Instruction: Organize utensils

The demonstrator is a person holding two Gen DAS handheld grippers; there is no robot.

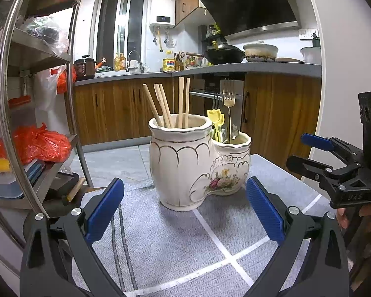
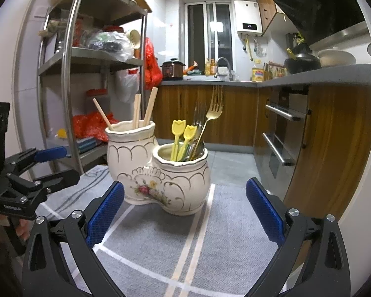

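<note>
A cream double pot [image 1: 197, 163] with painted flowers stands upright on the grey cloth [image 1: 160, 242] covering the bench; its taller cup holds wooden chopsticks [image 1: 183, 101], its lower cup a gold fork [image 2: 214, 106] and two yellow tulip-topped picks [image 2: 183, 133]; the left hand-held gripper [image 1: 185, 210] has its fingers wide apart, holding nothing, just short of the pot; the right hand-held gripper [image 2: 185, 210] likewise gapes empty.

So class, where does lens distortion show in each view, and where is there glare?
Left wrist view: the shelf rack post bows in a curve; dark vignette at the corners. Right wrist view: the rack bends likewise, and the window reflects a bright light.
</note>
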